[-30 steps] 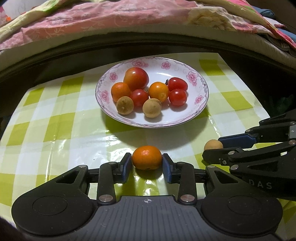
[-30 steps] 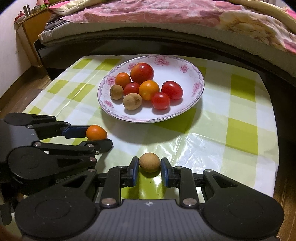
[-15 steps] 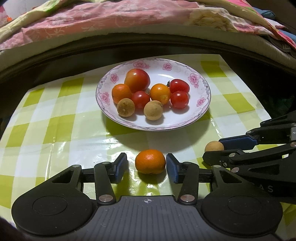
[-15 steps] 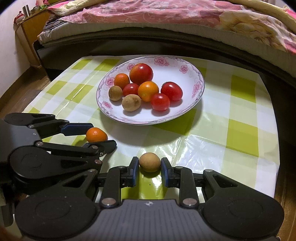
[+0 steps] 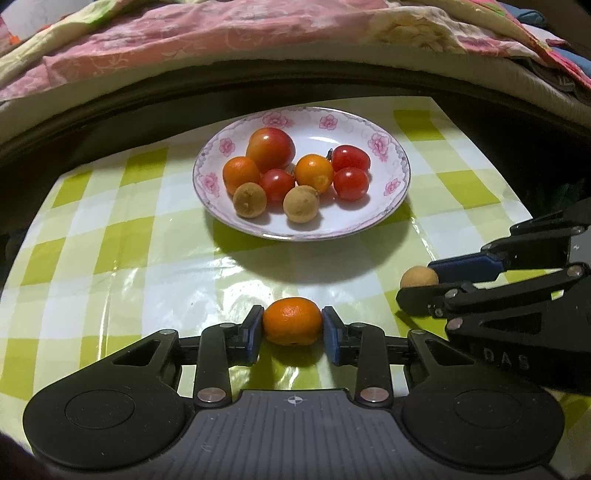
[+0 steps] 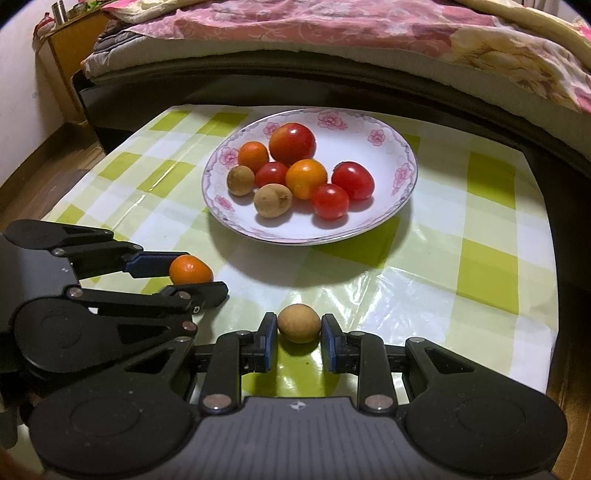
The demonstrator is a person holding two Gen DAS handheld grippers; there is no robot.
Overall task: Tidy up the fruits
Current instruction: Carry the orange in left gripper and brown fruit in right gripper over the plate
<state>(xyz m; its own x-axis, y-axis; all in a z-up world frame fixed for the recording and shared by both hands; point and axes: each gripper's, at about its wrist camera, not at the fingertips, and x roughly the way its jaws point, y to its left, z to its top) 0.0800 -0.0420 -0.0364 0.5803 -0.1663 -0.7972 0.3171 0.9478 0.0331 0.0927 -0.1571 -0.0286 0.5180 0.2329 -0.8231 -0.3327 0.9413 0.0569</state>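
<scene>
Bedroom setting, low table beside bed

Tabletop (image 6: pixel 491 236) under glossy green-and-white checked cloth; bed (image 6: pixel 332 70) with dark frame and pink floral quilt (image 6: pixel 314 26) just behind; wooden nightstand (image 6: pixel 74 40) at far left against pale wall (image 6: pixel 22 92); wood floor (image 6: pixel 40 173); warm indoor light.

Tablecloth (image 5: pixel 122 258) looks like glossy wrinkled plastic, plate (image 5: pixel 354 225) glazed ceramic. Both grippers are matt black plastic with blue pads (image 5: pixel 254 338) and bare metal rivets (image 5: pixel 211 394). Small orange (image 5: pixel 292 320) has dimpled skin, tan fruit (image 6: pixel 298 323) is dull and rough; tomatoes (image 6: pixel 330 201) shiny smooth.
</scene>
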